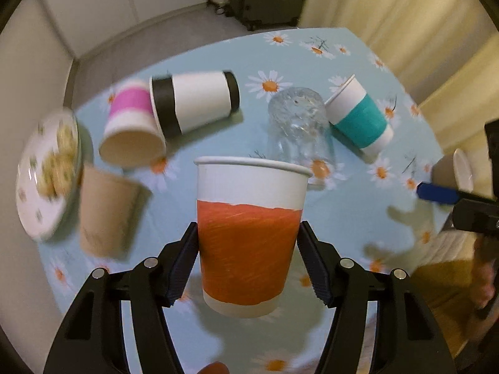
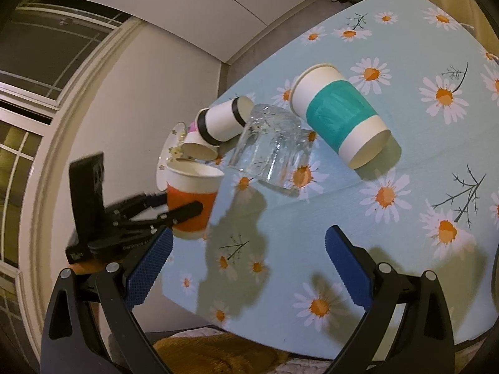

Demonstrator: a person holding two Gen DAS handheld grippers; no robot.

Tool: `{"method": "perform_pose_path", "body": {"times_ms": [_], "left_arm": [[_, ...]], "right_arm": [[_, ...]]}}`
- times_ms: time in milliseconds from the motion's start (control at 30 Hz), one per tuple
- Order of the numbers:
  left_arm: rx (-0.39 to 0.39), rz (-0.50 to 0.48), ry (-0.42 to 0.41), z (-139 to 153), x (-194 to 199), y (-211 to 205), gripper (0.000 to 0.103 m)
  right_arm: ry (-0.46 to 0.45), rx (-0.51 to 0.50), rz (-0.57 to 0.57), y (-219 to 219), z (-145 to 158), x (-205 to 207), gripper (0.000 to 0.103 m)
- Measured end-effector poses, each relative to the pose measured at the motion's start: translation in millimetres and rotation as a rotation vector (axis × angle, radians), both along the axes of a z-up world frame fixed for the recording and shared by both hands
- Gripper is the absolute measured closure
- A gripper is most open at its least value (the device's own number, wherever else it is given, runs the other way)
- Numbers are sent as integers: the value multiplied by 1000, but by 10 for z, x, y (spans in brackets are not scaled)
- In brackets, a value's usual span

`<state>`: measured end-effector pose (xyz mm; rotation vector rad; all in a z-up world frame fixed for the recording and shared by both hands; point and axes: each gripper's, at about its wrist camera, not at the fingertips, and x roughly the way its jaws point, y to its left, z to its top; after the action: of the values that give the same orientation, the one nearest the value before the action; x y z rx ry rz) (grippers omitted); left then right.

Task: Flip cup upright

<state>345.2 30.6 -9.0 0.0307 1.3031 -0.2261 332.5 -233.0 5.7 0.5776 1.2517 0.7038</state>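
Note:
My left gripper (image 1: 248, 261) is shut on a paper cup with an orange band (image 1: 248, 233), held upright with its mouth up, above the table's near edge. The same cup (image 2: 191, 201) and the left gripper (image 2: 174, 215) show in the right wrist view at the left. My right gripper (image 2: 248, 268) is open and empty over the near part of the table; one of its blue fingertips (image 1: 436, 193) shows at the right of the left wrist view.
On the daisy tablecloth (image 1: 243, 53) lie a teal-band cup (image 1: 358, 118) (image 2: 340, 118), a black-band cup (image 1: 193, 103) (image 2: 221, 121) and a pink-band cup (image 1: 131, 124), all on their sides. A clear glass (image 1: 297, 121) (image 2: 271, 149) and a brown cup (image 1: 106, 212) stand upside down. A plate (image 1: 46, 171) sits at the left edge.

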Motion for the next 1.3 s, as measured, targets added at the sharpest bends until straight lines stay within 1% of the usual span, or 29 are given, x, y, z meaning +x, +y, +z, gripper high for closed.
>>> {"method": "perform_pose_path", "body": {"times_ms": [67, 100, 167, 300, 467, 600, 733, 833, 1033, 1067, 1100, 1133, 1300], "left_arm": [[-59, 63, 23, -23, -102, 23, 41], [-102, 94, 35, -44, -155, 45, 41], [-162, 139, 44, -69, -233, 45, 41], [-239, 224, 57, -126, -421, -11, 41], [-252, 312, 56, -220, -623, -77, 41], [-260, 360, 70, -326, -740, -108, 41], [-263, 403, 87, -453, -794, -113, 41], [-289, 427, 100, -542, -823, -102, 41], [-263, 419, 98, -582, -830, -122, 40], [-258, 418, 82, -562, -827, -136, 38], [-248, 415, 75, -545, -827, -148, 28], [-238, 411, 73, -534, -817, -165, 23], [-220, 397, 67, -481, -829, -183, 23]], "right_arm": [[4, 16, 6, -26, 18, -33, 5], [8, 26, 10, -40, 27, -55, 5], [15, 44, 10, -81, 33, -91, 5], [37, 73, 17, -161, 39, -161, 5], [57, 41, 43, -180, -22, -271, 5], [88, 51, 79, -142, -95, -361, 5], [91, 50, 96, -111, -102, -408, 5], [97, 53, 99, -101, -109, -426, 5], [105, 44, 99, -102, -134, -430, 5], [105, 43, 98, -102, -137, -430, 5], [106, 42, 98, -101, -138, -430, 5], [108, 42, 97, -105, -140, -431, 5], [107, 39, 99, -99, -137, -432, 5]]}}
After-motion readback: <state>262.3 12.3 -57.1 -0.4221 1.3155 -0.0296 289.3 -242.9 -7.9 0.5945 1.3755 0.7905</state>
